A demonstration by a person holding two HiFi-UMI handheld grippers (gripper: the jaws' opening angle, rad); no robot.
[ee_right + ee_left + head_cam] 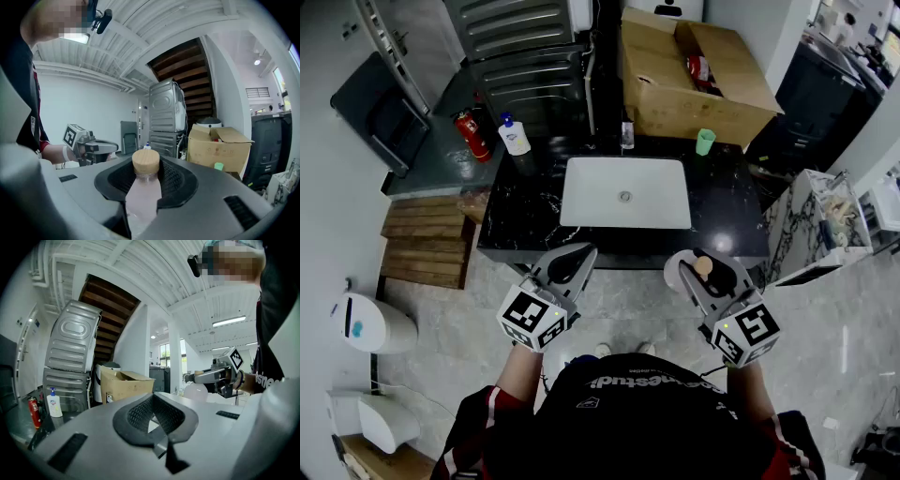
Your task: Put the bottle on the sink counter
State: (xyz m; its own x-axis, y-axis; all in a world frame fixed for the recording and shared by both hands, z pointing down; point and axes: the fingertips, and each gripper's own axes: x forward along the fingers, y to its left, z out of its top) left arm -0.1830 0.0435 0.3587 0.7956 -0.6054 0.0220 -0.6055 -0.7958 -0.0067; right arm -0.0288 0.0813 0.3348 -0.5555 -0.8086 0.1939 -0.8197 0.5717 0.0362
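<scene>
A clear bottle (144, 192) with a round wooden cap (146, 161) stands between the pads of my right gripper (146, 174), which is shut on its neck. From the head view, that gripper (710, 274) hovers just in front of the black marble sink counter (525, 217), right of the white basin (625, 192), with the cap (703, 266) showing. My left gripper (565, 270) hangs level with it to the left, in front of the counter edge. Its jaws (154, 416) are shut with nothing in them.
On the counter stand a white pump soap dispenser (514, 136) at the back left, a faucet (626, 131) behind the basin and a green cup (704, 142) at the back right. An open cardboard box (694, 75) sits behind. A red fire extinguisher (469, 133) is at the left.
</scene>
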